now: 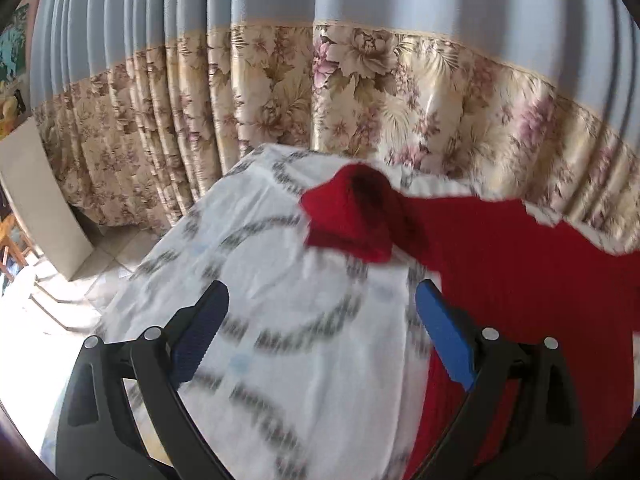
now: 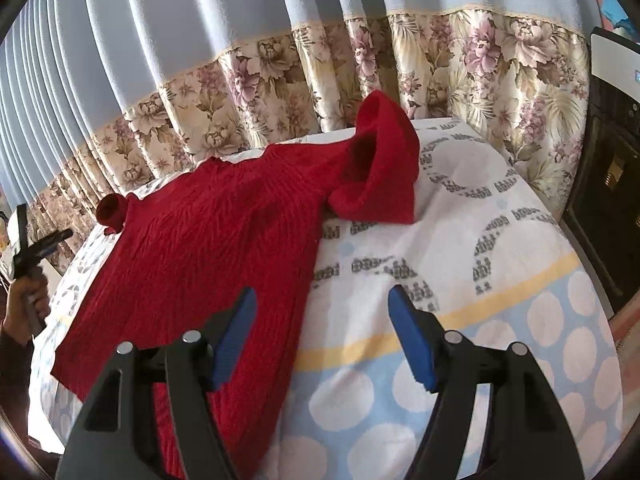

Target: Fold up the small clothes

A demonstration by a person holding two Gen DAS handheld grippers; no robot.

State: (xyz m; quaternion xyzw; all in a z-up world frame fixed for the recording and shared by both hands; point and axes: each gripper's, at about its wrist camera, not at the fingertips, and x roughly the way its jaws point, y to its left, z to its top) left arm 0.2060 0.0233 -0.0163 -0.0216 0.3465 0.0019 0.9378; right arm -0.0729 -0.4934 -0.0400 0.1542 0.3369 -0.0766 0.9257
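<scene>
A small red knit sweater [image 2: 192, 248] lies flat on a table covered with a white patterned cloth [image 2: 460, 216]. Its right sleeve [image 2: 380, 168] is bunched up at the far side; its left sleeve cuff [image 2: 112, 210] is rolled at the far left. In the left wrist view the sweater [image 1: 520, 280] lies to the right, with a bunched sleeve [image 1: 352, 216] ahead. My left gripper [image 1: 322, 312] is open and empty above the cloth, beside the sweater's edge. My right gripper [image 2: 322, 312] is open and empty above the sweater's right edge. The left gripper also shows in the right wrist view [image 2: 40, 246], held in a hand.
A blue curtain with a floral lower band [image 2: 280, 76] hangs right behind the table. A dark appliance [image 2: 608, 184] stands at the right. A beige board [image 1: 44, 196] leans at the left over a tiled floor [image 1: 108, 256].
</scene>
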